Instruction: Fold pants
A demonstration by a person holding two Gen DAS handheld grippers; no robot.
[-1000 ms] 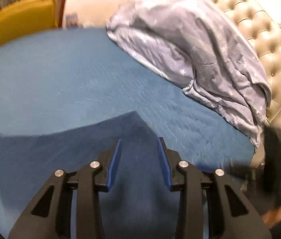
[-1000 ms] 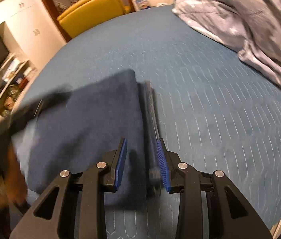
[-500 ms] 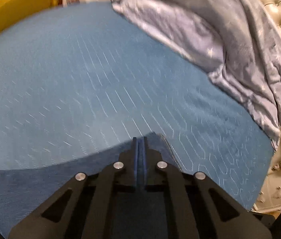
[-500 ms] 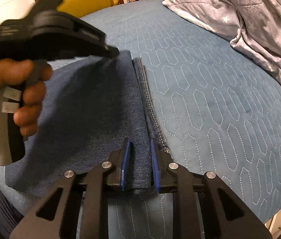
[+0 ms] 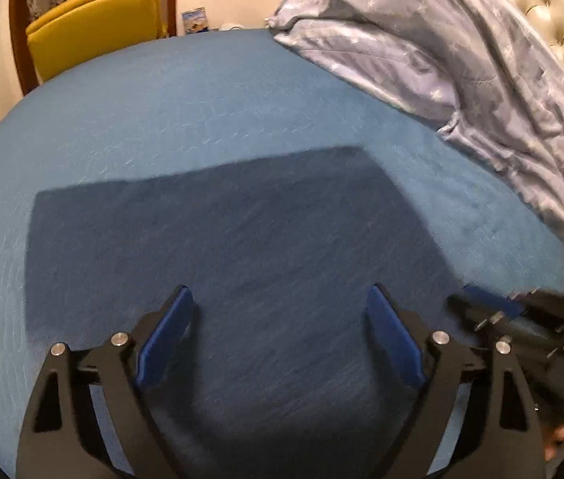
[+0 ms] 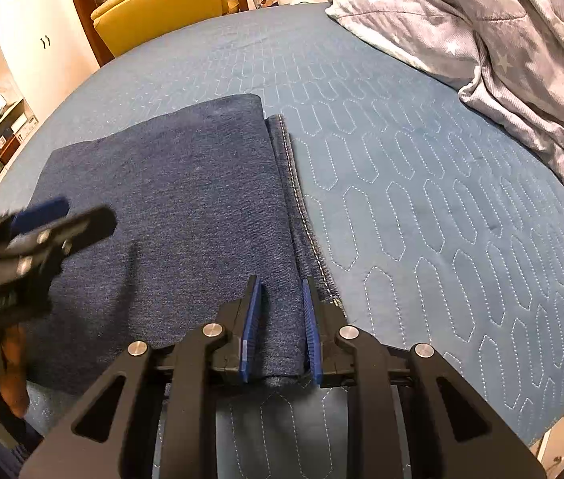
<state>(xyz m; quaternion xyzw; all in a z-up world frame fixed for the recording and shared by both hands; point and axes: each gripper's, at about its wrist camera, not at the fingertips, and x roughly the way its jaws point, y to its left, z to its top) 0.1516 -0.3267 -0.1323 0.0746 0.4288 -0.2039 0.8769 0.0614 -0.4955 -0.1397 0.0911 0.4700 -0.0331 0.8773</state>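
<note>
Dark denim pants folded into a flat rectangle on the quilted blue bed, stitched seam along the right edge. Left hand-held gripper spread wide above the denim, holding nothing. Right hand-held gripper partly parted, straddling the near right corner of the fold. Rumpled star-print duvet beyond.

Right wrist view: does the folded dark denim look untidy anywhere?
Slightly. On the folded dark blue denim pants, the top layer stops short on the right, leaving a stitched seam strip of the lower layer exposed. Otherwise they lie flat.
</note>
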